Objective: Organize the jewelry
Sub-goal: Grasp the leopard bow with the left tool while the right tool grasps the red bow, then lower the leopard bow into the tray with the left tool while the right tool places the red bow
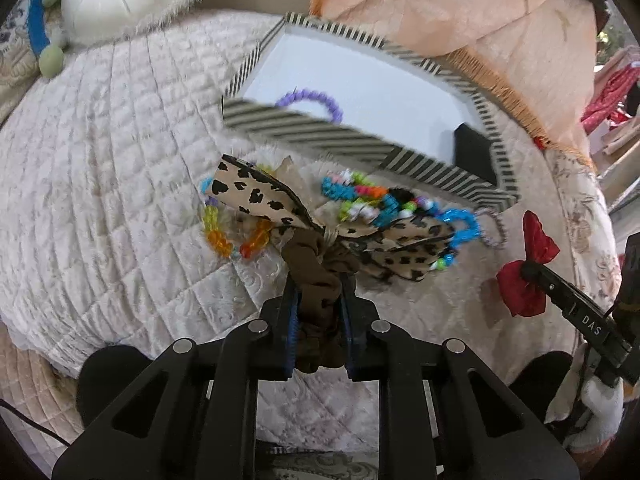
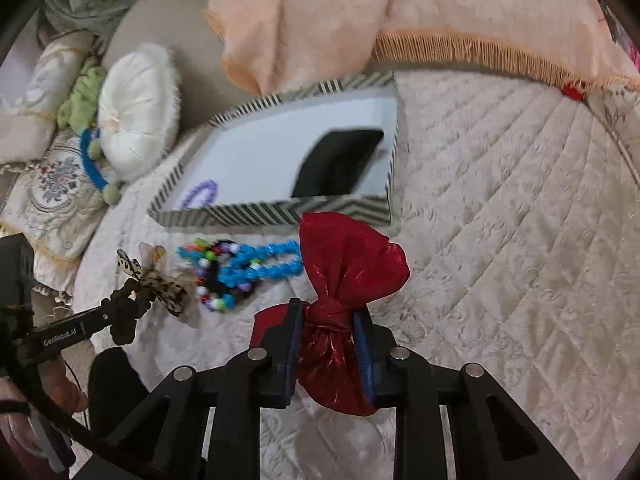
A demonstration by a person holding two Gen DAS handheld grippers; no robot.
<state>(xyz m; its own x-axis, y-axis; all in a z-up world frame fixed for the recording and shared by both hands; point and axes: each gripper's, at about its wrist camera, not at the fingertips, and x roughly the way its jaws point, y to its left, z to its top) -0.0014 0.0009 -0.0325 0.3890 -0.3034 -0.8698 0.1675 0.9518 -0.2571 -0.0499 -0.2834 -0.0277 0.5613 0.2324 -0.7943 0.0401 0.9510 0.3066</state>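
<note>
My left gripper point(image 1: 318, 280) is shut on a brown scrunchie with a leopard-print bow point(image 1: 316, 276), held above the quilt; it also shows in the right wrist view point(image 2: 152, 280). My right gripper point(image 2: 328, 312) is shut on a shiny red bow point(image 2: 348, 264), seen from the left wrist too point(image 1: 528, 272). A striped box point(image 1: 320, 132) point(image 2: 272, 214) with a white inside lies just beyond, holding a purple bead bracelet point(image 1: 316, 98) point(image 2: 200, 196) and a black item point(image 2: 340, 164). Colourful bead bracelets point(image 1: 360, 196) point(image 2: 240, 268) lie on the quilt in front of the box.
A cream quilted bedspread point(image 2: 500, 200) covers the surface. A peach fringed cloth point(image 2: 400, 12) lies behind the box. A round white cushion point(image 2: 136, 108), a blue band with green pompoms point(image 2: 90, 160) and embroidered pillows point(image 2: 52, 196) sit at the left.
</note>
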